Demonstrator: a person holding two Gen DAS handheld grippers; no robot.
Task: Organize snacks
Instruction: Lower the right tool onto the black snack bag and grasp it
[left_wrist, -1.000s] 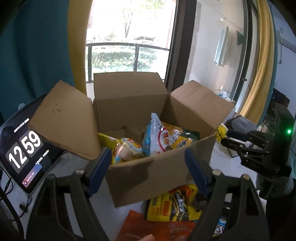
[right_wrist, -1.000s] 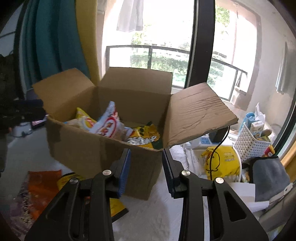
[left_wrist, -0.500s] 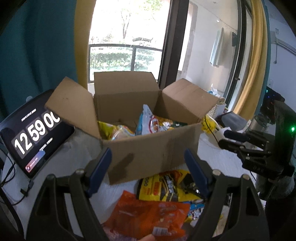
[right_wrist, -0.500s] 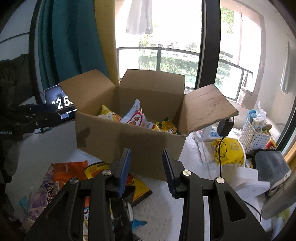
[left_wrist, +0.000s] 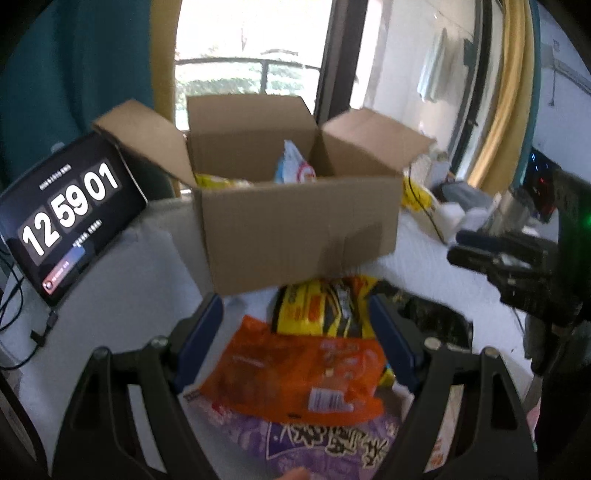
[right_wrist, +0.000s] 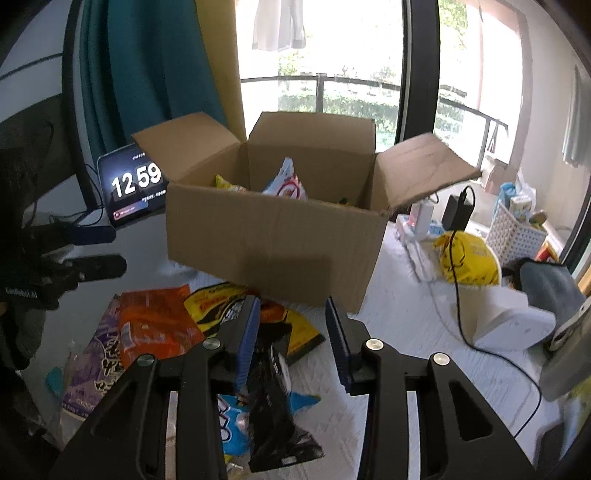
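Left wrist cam: left gripper (left_wrist: 295, 310) spread wide, empty, over the orange snack bag (left_wrist: 295, 376) lying in front of the cardboard box (left_wrist: 295, 229). Right wrist cam: right gripper (right_wrist: 290, 317), jaws partly apart and just been opening, nothing clamped, above the black snack bag (right_wrist: 273, 398)

tablet clock (left_wrist: 70, 218), left wrist view: "12 59 01", big white digits on black; small lines above and below too small to read
tablet clock, right wrist view: "12 59", rest cut off by box flap
orange packet (left_wrist: 295, 376): white barcode label, digits unreadable
purple packet (left_wrist: 332, 446): large white characters, blurred
yellow packet (left_wrist: 321, 306): print blurred
left gripper body (right_wrist: 22, 293): small white lettering, unreadable
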